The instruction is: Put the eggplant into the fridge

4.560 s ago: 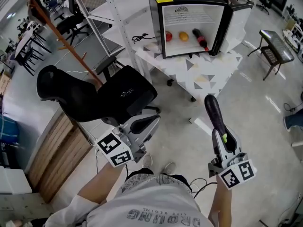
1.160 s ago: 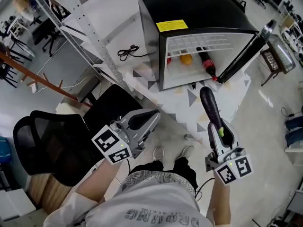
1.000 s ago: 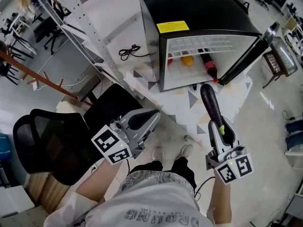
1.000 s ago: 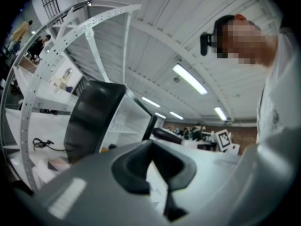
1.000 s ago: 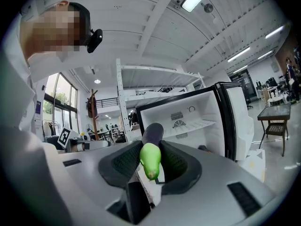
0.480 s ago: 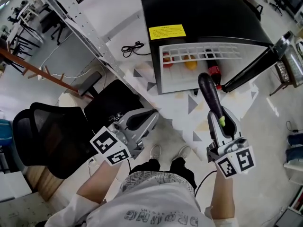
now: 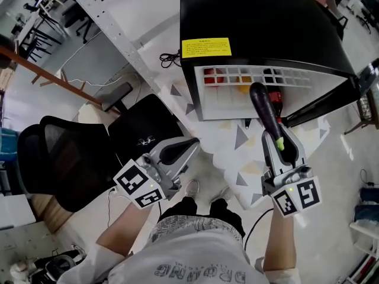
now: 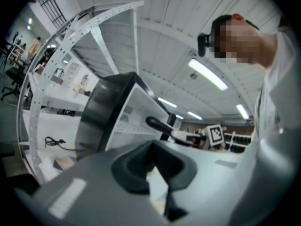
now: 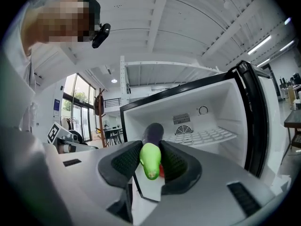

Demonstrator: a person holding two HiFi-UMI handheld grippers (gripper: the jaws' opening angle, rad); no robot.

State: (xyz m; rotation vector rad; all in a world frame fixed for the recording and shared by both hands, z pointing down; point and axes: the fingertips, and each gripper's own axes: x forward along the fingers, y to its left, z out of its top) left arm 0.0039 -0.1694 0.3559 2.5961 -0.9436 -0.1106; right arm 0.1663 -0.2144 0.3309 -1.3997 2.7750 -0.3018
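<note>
A yellow label carrying lines of small black print sat on top of the black fridge, its words too small to read. Grey capitals crossed the person's shirt, upside down and cut off, unreadable. A small white logo marked the office chair, illegible.

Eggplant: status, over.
Right gripper shut on eggplant by its green stem, pointing into the open fridge. Left gripper shut, empty. Door swung wide; bottle lies inside, ahead.
</note>
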